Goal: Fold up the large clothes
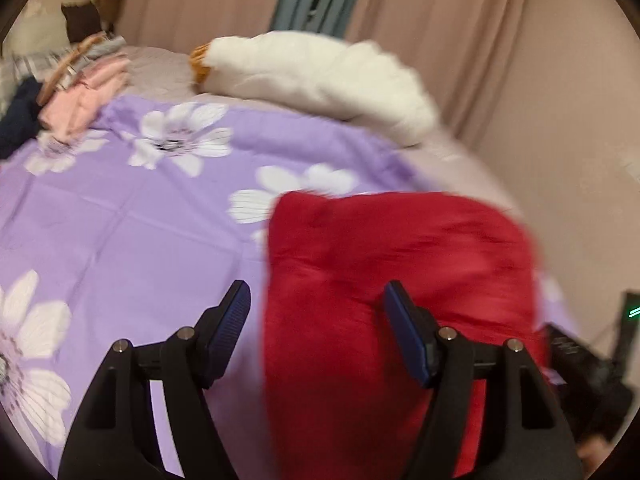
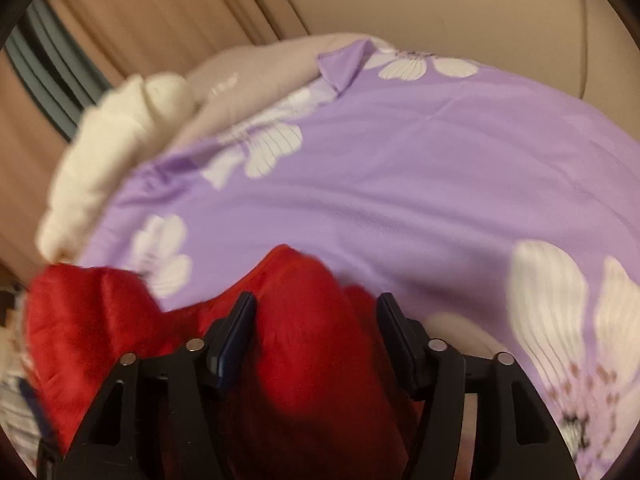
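Observation:
A red garment (image 1: pixel 400 272) lies folded into a thick block on the purple flowered bedsheet (image 1: pixel 140 220). My left gripper (image 1: pixel 316 308) is open above the garment's left edge, its right finger over the red cloth, its left finger over the sheet. In the right wrist view the red garment (image 2: pixel 300 340) bulges up between the fingers of my right gripper (image 2: pixel 316 320), which is open; I cannot tell whether the pads touch the cloth. The sheet (image 2: pixel 400 180) spreads beyond it.
A white plush pillow (image 1: pixel 320 76) lies at the far side of the bed, also in the right wrist view (image 2: pixel 112 160). A pile of pink and dark clothes (image 1: pixel 80 92) sits at the far left. Curtains (image 1: pixel 420 8) hang behind. A dark device (image 1: pixel 588 364) is at the right.

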Available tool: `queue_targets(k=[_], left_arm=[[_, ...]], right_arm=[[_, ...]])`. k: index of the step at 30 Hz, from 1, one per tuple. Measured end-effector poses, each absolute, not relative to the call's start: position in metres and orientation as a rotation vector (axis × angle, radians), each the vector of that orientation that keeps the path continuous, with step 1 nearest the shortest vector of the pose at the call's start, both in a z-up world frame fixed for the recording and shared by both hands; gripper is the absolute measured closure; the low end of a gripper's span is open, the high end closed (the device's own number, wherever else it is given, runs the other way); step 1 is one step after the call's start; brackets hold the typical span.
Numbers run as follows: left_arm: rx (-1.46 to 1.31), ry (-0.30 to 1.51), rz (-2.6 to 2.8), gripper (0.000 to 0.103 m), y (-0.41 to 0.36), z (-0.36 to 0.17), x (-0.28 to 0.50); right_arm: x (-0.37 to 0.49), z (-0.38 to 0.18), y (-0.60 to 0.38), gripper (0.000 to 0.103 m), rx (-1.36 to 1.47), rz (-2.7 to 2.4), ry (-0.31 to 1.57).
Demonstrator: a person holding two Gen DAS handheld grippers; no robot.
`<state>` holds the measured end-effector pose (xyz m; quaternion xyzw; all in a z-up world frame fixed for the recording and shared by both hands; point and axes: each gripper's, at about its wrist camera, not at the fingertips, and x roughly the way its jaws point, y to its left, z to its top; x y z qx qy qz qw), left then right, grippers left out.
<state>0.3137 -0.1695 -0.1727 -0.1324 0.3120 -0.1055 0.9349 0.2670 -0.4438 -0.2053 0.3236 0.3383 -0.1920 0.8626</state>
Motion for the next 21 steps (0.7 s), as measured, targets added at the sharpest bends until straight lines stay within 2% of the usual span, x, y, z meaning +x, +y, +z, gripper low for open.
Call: queue_targets(k=[3, 6, 10, 13, 17, 21], left_arm=[[-0.248, 0.661, -0.245, 0.033, -0.18, -0.167, 0.296], [-0.13, 0.674, -0.161, 0.032, -0.199, -0.193, 0.287], [-0.228, 0.694, -0.162, 0.03, -0.19, -0.221, 0.29], [-0.218, 0.675, -0.142, 0.024, -0.192, -0.233, 0.296], [-0.13, 0.606, -0.094, 0.024, -0.206, -0.238, 0.29], [-0.237, 0.663, -0.14, 0.017, -0.191, -0.248, 0.301]], right_arm=[[0.247, -0.19, -0.426, 0.036, 0.564, -0.387, 0.683], [0.237, -0.192, -0.411, 0.036, 0.463, -0.412, 0.67], [0.228, -0.213, -0.423, 0.035, 0.552, -0.398, 0.649], [0.228, -0.24, -0.434, 0.027, 0.63, -0.376, 0.642], [0.225, -0.247, -0.426, 0.027, 0.59, -0.404, 0.617], [0.227, -0.25, -0.422, 0.027, 0.561, -0.425, 0.599]])
